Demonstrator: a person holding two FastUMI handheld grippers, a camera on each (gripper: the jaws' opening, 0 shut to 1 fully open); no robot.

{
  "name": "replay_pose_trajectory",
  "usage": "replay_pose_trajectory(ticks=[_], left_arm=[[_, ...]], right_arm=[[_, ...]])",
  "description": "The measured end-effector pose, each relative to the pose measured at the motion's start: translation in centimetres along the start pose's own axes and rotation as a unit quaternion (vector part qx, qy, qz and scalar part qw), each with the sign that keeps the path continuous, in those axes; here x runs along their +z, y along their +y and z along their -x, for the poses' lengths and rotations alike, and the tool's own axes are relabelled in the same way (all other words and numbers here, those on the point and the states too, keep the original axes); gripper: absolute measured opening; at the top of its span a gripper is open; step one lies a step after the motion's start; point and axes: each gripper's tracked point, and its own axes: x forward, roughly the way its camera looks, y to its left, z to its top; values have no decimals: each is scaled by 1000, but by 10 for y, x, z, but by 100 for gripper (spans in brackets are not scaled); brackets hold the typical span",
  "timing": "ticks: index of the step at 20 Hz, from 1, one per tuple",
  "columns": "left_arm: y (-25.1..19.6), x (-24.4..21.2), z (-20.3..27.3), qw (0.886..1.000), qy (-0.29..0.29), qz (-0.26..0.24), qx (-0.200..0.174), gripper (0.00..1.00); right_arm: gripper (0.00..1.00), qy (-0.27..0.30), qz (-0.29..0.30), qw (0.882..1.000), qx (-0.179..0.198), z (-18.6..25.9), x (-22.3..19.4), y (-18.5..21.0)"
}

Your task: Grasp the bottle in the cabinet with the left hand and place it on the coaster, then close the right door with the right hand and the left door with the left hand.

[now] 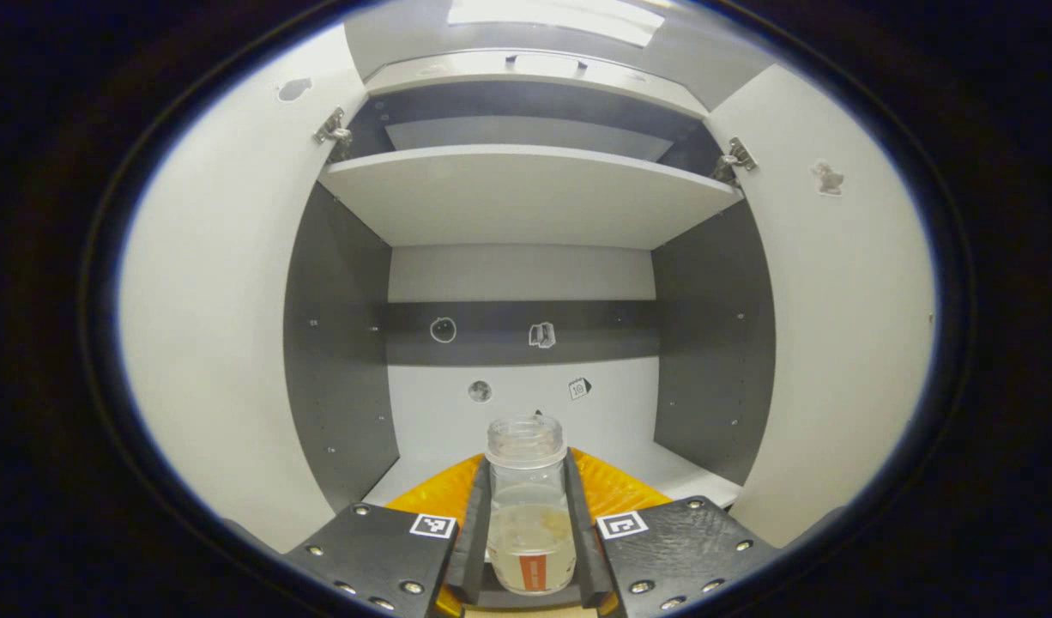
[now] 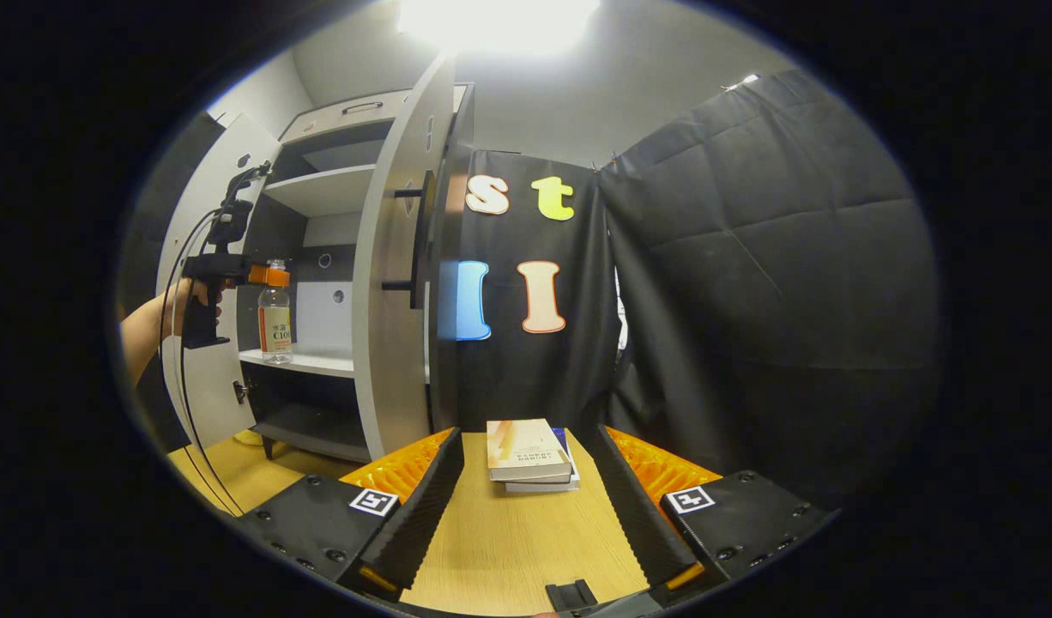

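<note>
Bottle [image 1: 530, 515], clear ribbed plastic, clamped in left gripper [image 1: 530, 536]; right gripper [image 2: 526, 506] spread wide.

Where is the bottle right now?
The bottle is inside the open cabinet, standing on its lower shelf between the left claw's fingers. In the right gripper view it stands at far left, beside the hand holding that claw.

The bottle [image 1: 529, 515] is clear plastic, upright, with a pale label and an orange band low on its side. In the left gripper view it stands between two fingers, which press its sides. In the right gripper view the bottle [image 2: 275, 313] stands just above the cabinet [image 2: 337, 257] shelf. The left door [image 1: 217, 343] and right door [image 1: 843, 326] stand wide open.
</note>
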Motion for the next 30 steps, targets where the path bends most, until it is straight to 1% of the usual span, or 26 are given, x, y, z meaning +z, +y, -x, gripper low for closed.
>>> replay_pose_trajectory(ticks=[1, 2, 3, 4, 9, 15, 20, 23, 30], left_arm=[[-1, 0, 6, 1000, -1, -1, 2, 45], [-2, -2, 13, 1000, -1, -2, 2, 45], [-3, -3, 20, 1000, 0, -1, 4, 45], [-3, -4, 25, 1000, -1, 0, 5, 45], [-11, -15, 56, 1000, 0, 1, 7, 45], [-25, -47, 90, 1000, 12, 17, 3, 44], [-36, -72, 114, 1000, 17, 19, -1, 46], [-38, -85, 129, 1000, 18, 25, 3, 45], [-50, -132, 156, 999, 28, 28, 3, 45]], right_arm=[[97, 1, 0, 1000, 5, 2, 0, 0], [97, 2, 0, 1000, 10, 4, -2, -1], [92, 2, 0, 1000, 14, 6, -2, -2], [97, 2, -1, 1000, 17, 8, -3, -3], [97, 5, 0, 999, 36, 20, -6, -3], [98, 9, 3, 998, 59, 32, -9, 1], [97, 4, 3, 997, 73, 40, -7, 4], [97, 2, 5, 997, 80, 46, -6, 5], [98, 11, -1, 997, 82, 56, -17, -2]])
